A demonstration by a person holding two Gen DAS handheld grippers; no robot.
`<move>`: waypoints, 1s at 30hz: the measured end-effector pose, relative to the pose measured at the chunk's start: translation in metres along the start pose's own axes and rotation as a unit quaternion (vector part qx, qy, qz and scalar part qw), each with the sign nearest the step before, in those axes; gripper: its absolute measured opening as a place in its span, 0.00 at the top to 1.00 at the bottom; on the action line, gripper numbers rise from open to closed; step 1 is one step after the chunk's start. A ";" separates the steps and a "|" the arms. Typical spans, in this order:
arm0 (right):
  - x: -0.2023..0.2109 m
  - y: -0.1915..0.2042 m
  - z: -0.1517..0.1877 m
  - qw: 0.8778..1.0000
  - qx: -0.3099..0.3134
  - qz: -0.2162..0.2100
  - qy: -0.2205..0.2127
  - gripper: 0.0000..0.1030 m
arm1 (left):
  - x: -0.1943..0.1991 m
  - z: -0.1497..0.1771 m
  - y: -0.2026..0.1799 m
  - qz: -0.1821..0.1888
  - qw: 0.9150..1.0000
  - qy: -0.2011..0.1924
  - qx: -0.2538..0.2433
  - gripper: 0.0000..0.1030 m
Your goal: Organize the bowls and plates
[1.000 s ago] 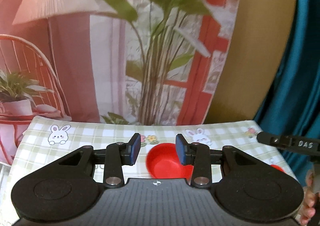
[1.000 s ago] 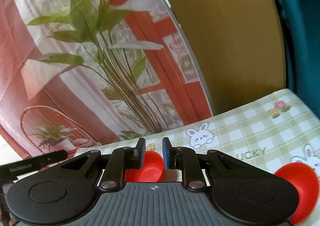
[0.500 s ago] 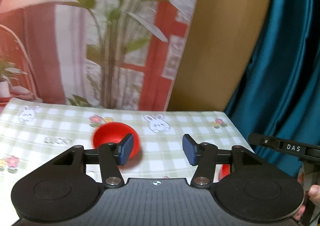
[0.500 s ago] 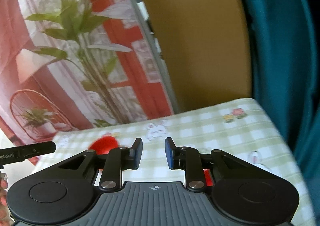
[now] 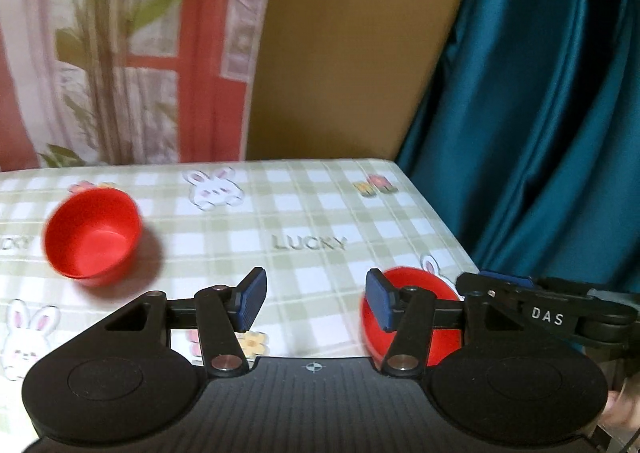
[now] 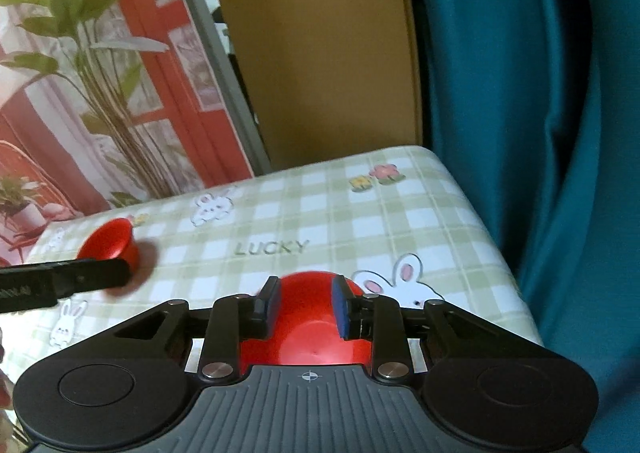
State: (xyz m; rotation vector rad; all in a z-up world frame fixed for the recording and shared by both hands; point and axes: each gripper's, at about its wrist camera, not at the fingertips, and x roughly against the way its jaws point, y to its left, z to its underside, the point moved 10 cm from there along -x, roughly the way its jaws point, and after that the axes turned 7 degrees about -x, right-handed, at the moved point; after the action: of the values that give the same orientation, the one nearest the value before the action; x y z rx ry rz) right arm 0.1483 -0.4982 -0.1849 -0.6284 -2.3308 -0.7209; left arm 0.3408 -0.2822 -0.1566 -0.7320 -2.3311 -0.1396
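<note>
Where checked cloth (image 5: 328, 213) lies smooth, round glossy red bowl (image 5: 94, 237), shallow plate (image 6: 316, 329)

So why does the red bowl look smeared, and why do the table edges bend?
Left wrist view: motion blur smears the red bowl and the backdrop. Right wrist view: sharper, with the red plate fairly crisp. In both, the fisheye lens bows the tablecloth edges.
</note>
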 end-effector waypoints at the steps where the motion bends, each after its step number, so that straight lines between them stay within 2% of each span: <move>1: -0.002 -0.003 0.001 1.000 0.000 0.003 0.002 0.75 | -0.005 0.002 -0.005 0.003 1.000 0.004 -0.007 0.44; 5: -0.010 -0.014 0.007 1.000 -0.001 0.012 0.008 0.75 | -0.021 0.010 -0.021 0.015 0.999 0.018 -0.026 0.44; 12: -0.021 -0.026 0.014 0.999 -0.030 0.015 0.010 0.70 | -0.045 0.023 -0.027 0.038 0.998 0.040 -0.012 0.40; 22: -0.034 -0.040 0.030 0.998 -0.055 0.022 0.025 0.70 | -0.068 0.035 -0.039 0.054 0.996 0.061 -0.031 0.40; 26: -0.040 -0.043 0.036 0.997 -0.063 0.024 0.030 0.75 | -0.079 0.039 -0.044 0.059 0.995 0.069 -0.043 0.42; 27: -0.041 -0.043 0.038 0.997 -0.064 0.024 0.031 0.77 | -0.083 0.040 -0.044 0.062 0.995 0.072 -0.041 0.43; 29: -0.042 -0.042 0.040 0.997 -0.068 0.024 0.032 0.80 | -0.088 0.043 -0.044 0.067 0.994 0.078 -0.032 0.54; 30: -0.043 -0.042 0.041 0.997 -0.069 0.023 0.033 0.82 | -0.091 0.045 -0.043 0.063 0.994 0.083 -0.029 0.63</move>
State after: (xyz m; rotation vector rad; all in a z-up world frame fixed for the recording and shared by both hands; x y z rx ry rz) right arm 0.1367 -0.5141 -0.2547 -0.7060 -2.2131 -0.8737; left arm 0.3470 -0.3472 -0.2448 -0.8617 -2.1249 -0.2042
